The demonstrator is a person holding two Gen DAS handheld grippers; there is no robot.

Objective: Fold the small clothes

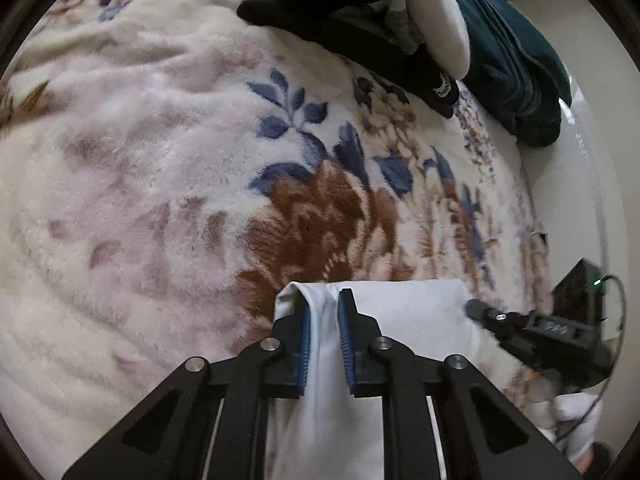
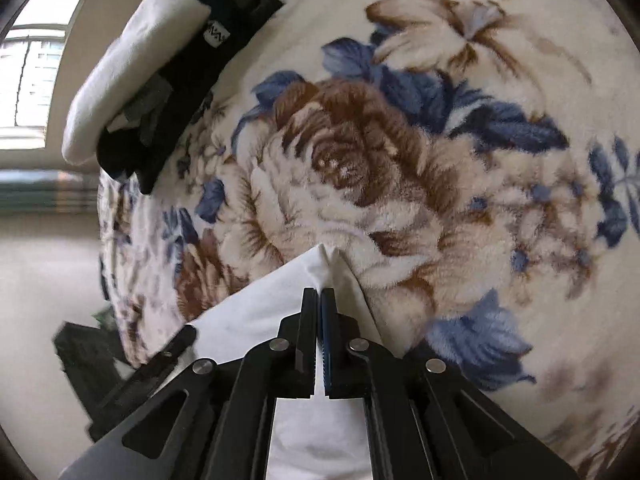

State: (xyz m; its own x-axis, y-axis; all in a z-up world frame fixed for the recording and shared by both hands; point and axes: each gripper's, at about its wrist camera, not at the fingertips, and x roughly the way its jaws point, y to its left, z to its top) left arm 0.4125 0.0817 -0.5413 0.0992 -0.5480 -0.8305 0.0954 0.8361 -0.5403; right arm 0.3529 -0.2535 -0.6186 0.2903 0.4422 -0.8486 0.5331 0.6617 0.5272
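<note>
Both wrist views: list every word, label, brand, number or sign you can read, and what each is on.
None can be read.
White print on a small tab of the black garment: too blurred to read.
A second white mark at that garment's lower end: too blurred.
The same tab in the right wrist view: zigzag strokes only, not legible.

Floral plush blanket (image 1: 160, 160), window (image 2: 32, 60)

The left gripper (image 1: 323, 312) has its blue-padded jaws narrowed on a bunched fold of the white cloth (image 1: 412, 320), which lies near on the floral fleece blanket (image 1: 160, 160). To the right, the right gripper (image 1: 478, 310) touches the same cloth's edge. Far right sits a pile of dark clothes (image 1: 360, 12).
</note>
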